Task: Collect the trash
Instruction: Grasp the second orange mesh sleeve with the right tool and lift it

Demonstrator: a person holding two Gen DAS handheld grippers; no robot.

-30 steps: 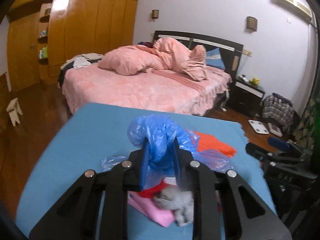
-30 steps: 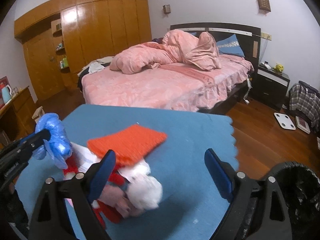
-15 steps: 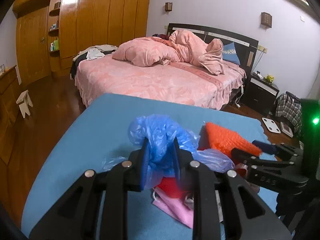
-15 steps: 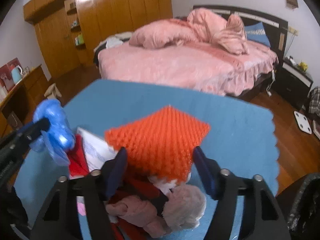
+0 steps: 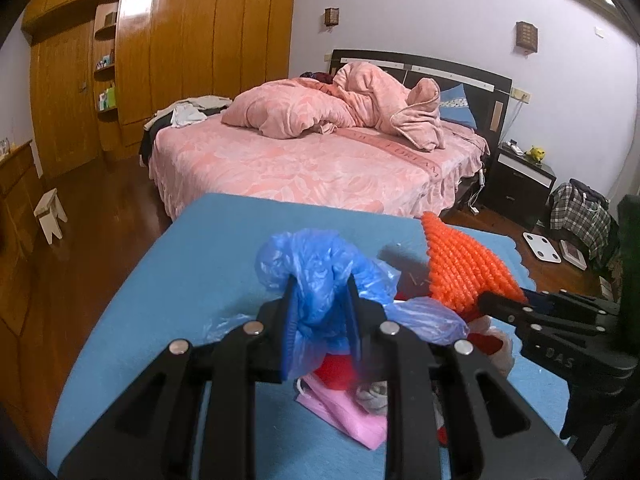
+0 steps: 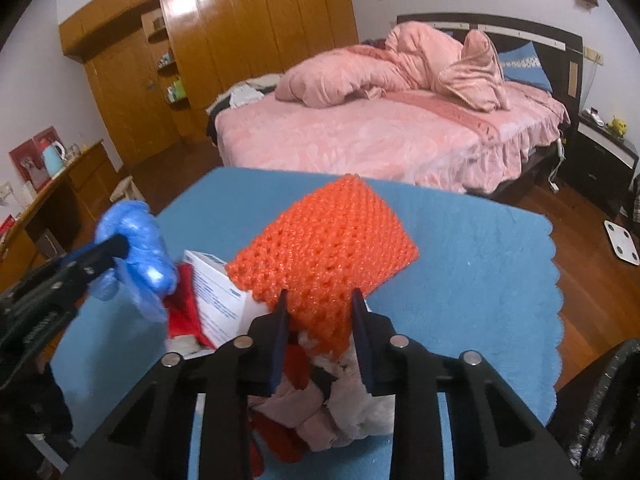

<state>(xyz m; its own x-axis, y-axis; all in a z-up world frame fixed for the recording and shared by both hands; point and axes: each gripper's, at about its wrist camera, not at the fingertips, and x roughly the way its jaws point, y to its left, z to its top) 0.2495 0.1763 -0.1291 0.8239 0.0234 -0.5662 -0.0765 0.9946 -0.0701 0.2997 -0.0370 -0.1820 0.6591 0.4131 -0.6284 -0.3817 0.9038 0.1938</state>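
A crumpled blue plastic bag [image 5: 312,264] is pinched in my left gripper [image 5: 320,292], held just above a heap of trash on the blue table [image 5: 200,260]. My right gripper [image 6: 320,304] is closing on an orange foam net [image 6: 328,248], with its pads against the net's near edge and the net tilted up off the heap. The left wrist view shows the orange net [image 5: 460,268] at the right gripper [image 5: 504,304]. The right wrist view shows the left gripper [image 6: 116,246] and the bag [image 6: 140,256]. Under the net lie a white box [image 6: 216,292], red scraps and wadded tissue [image 6: 344,412].
A pink sheet [image 5: 344,412] lies on the table below my left gripper. A black bin bag [image 6: 608,408] stands off the table's right edge. Beyond the table are a pink bed [image 5: 300,160], a wooden wardrobe [image 5: 180,60], a small stool [image 5: 50,212] and a nightstand [image 5: 520,180].
The right gripper moved in over the heap and its jaws came together on the orange net, which now tilts up. The left gripper stayed shut on the blue bag.
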